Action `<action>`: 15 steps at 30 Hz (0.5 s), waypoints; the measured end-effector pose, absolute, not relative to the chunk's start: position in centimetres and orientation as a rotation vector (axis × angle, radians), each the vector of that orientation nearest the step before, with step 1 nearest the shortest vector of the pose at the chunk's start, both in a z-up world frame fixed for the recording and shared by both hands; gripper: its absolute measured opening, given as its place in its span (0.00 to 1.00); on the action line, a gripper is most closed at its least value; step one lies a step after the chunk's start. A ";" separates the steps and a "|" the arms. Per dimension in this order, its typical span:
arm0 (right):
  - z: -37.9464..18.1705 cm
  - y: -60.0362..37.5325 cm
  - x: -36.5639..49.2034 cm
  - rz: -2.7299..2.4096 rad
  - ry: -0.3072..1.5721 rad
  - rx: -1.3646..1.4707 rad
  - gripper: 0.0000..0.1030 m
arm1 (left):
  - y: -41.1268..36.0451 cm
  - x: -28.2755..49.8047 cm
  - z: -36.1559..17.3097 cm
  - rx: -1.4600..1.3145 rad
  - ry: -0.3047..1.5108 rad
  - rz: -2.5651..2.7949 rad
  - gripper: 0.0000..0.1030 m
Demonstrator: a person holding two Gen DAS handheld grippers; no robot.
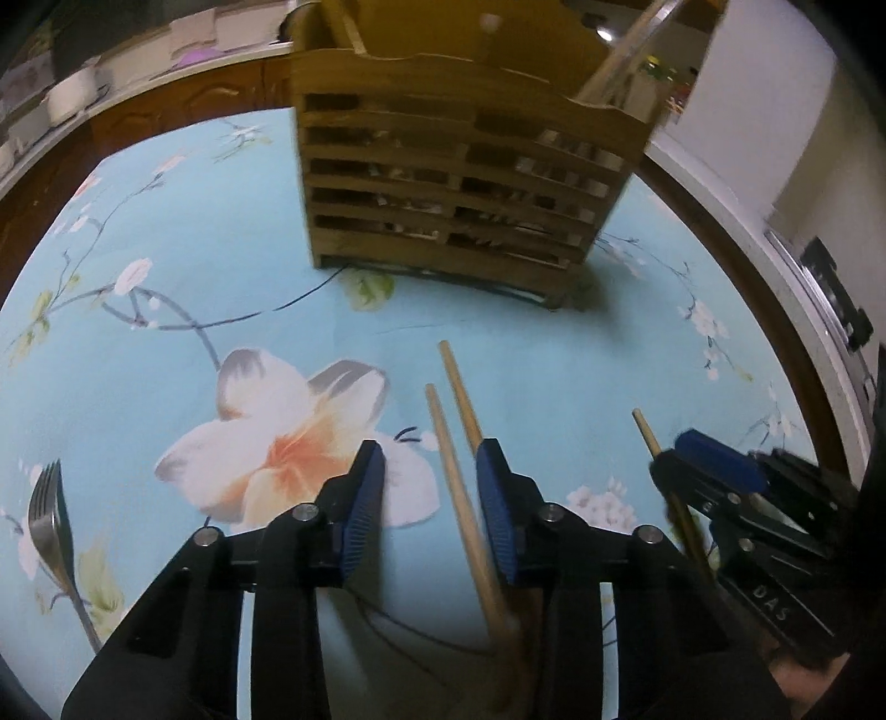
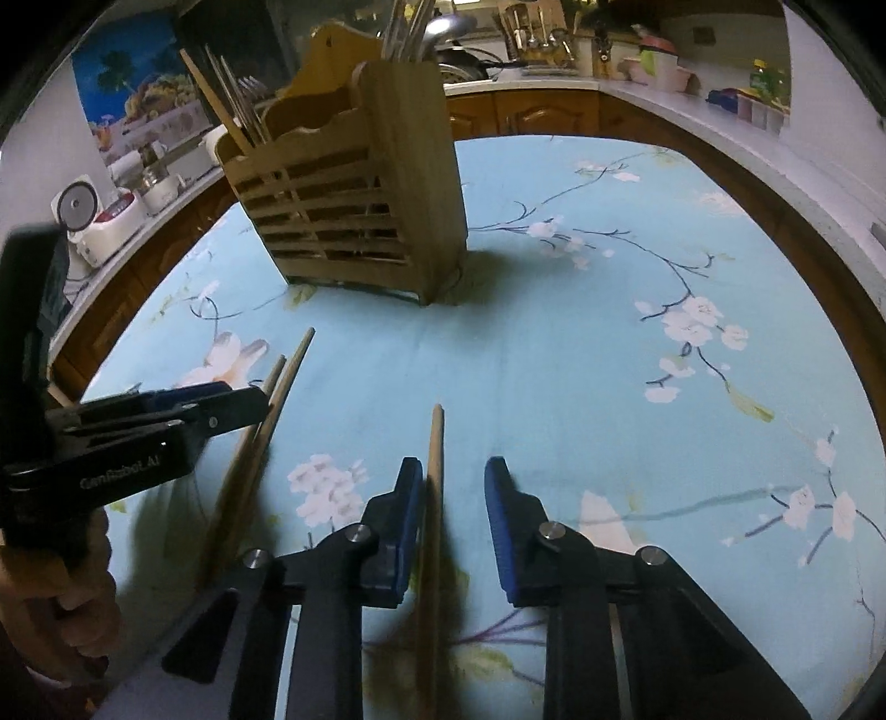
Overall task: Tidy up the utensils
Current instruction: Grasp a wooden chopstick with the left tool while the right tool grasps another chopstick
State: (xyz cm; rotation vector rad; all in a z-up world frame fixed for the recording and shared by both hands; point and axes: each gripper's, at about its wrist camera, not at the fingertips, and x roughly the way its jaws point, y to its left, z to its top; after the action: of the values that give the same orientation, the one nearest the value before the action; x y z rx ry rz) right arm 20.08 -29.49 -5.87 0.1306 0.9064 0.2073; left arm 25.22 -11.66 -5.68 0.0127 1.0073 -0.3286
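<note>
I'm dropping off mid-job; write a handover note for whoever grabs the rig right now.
Left hand-held gripper: open, two chopsticks between its pads, not clamped.
Right hand-held gripper: open around a single chopstick, not clamped.
Wooden holder stands ahead on the tablecloth, already holding some utensils. Fork lies on the cloth, far left.
To do: grip the chopsticks, drop them in the holder, then the fork.

The bench [image 2: 554,354], covered in a light blue flowered cloth, carries a slatted wooden utensil holder [image 2: 360,221] standing upright, three wooden chopsticks [image 1: 451,459] and a fork [image 1: 52,526] lying flat.
</note>
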 end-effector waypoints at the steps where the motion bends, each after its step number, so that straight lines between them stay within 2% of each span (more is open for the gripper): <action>1: -5.9 -29.2 20.2 0.205 0.906 0.110 0.23 | -11.8 25.2 -5.7 0.015 1.007 -0.341 0.25; 3: -5.9 -28.8 20.5 0.201 0.906 0.080 0.23 | -12.2 25.0 -5.6 0.020 1.004 -0.369 0.10; 5: -5.9 -28.4 20.7 0.196 0.903 0.052 0.22 | -12.4 24.8 -5.5 0.043 0.992 -0.373 0.07; 15: -6.0 -27.9 20.8 0.185 0.893 0.002 0.20 | -11.7 24.6 -5.5 0.027 1.003 -0.400 0.07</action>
State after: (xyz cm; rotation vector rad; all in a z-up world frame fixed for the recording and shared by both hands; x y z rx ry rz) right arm 20.77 -27.93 -5.97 0.0022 0.8928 0.1852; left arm 24.56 -11.74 -5.53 0.0268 1.0034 -0.3998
